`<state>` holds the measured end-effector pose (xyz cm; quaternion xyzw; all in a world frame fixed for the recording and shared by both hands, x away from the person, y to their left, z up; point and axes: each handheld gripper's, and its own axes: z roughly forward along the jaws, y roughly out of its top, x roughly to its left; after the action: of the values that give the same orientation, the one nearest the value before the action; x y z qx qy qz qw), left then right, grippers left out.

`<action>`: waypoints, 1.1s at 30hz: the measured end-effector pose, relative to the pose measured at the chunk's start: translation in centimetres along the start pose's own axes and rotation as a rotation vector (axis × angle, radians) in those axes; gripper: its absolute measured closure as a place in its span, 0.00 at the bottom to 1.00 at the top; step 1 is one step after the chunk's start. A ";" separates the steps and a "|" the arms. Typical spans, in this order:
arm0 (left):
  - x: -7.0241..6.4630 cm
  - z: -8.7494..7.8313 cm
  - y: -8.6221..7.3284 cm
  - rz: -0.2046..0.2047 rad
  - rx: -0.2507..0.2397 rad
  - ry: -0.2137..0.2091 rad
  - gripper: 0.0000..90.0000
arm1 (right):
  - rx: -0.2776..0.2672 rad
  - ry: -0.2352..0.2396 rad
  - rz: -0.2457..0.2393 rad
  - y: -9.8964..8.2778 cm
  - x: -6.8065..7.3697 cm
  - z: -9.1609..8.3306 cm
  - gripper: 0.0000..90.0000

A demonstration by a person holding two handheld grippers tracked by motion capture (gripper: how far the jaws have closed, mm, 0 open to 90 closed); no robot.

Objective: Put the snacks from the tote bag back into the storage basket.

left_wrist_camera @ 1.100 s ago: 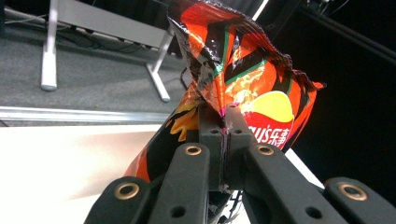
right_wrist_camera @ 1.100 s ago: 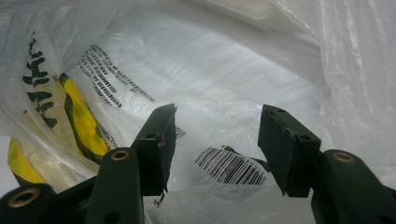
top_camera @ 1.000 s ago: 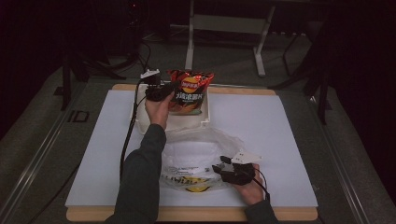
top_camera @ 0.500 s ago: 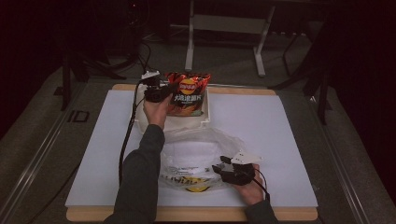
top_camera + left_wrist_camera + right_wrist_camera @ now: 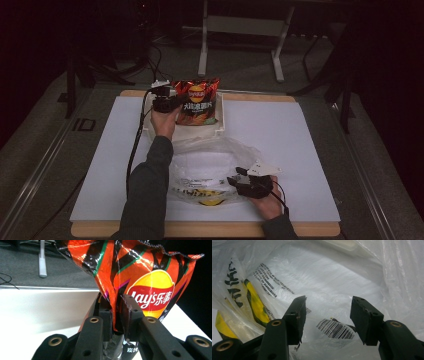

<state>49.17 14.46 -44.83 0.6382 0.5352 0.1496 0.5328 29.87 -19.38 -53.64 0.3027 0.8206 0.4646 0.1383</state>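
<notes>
Shiny orange foil makes up the Lay's chip bag, which stands in the white tray. Its side seam sits between the fingers of the left gripper, which have just been opening, so the pinch looks loose. The bag could tip or flop out of the tray. The right gripper is spread wide, grasping nothing, over the clear plastic bag on the bench. Its thin film could snag a finger. I read "Lay's", Chinese letters, and a barcode.
</notes>
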 end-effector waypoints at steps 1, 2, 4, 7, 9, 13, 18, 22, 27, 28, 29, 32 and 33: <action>0.0 0.0 0.0 0.000 0.000 0.000 0.85 | 0.000 0.000 0.000 0.0 0.0 0.0 0.51; -0.1 0.1 0.0 0.002 0.005 0.007 0.85 | 0.000 0.000 -0.001 0.0 0.0 0.0 0.51; -0.1 0.3 -0.2 0.026 0.027 0.027 0.81 | 0.000 -0.001 -0.002 0.0 0.0 0.0 0.51; -0.2 0.4 -0.3 0.048 0.045 0.042 0.78 | -0.001 0.000 -0.003 0.0 0.0 0.0 0.51; -0.2 0.5 -0.6 0.060 0.057 0.053 0.77 | 0.000 -0.001 -0.004 0.0 0.0 0.0 0.51; -0.3 0.6 -0.7 0.076 0.068 0.062 0.75 | 0.001 -0.001 -0.004 0.0 0.0 0.0 0.51; -0.3 0.7 -1.0 0.086 0.077 0.070 0.72 | 0.003 -0.002 -0.005 0.0 0.0 0.0 0.51; -0.5 0.7 -1.2 0.120 0.091 0.079 0.72 | 0.005 -0.002 -0.005 0.0 0.0 0.1 0.51; -0.6 0.7 -1.4 0.142 0.107 0.088 0.70 | 0.006 -0.001 -0.006 0.0 0.0 0.1 0.51; -0.6 0.7 -1.5 0.152 0.111 0.090 0.69 | 0.006 -0.001 -0.006 0.0 0.0 0.1 0.51; -0.6 0.7 -1.5 0.152 0.111 0.090 0.69 | 0.006 -0.001 -0.006 0.0 0.0 0.1 0.51; -0.5 0.7 -1.8 0.155 0.116 0.091 0.68 | 0.008 -0.001 -0.007 0.0 0.0 0.1 0.51; -0.5 0.7 -1.9 0.161 0.124 0.094 0.67 | 0.008 -0.001 -0.008 0.0 0.0 0.1 0.51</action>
<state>48.51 13.45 -46.52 0.7031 0.5149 0.1881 0.4530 29.89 -19.29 -53.66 0.3003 0.8234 0.4609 0.1392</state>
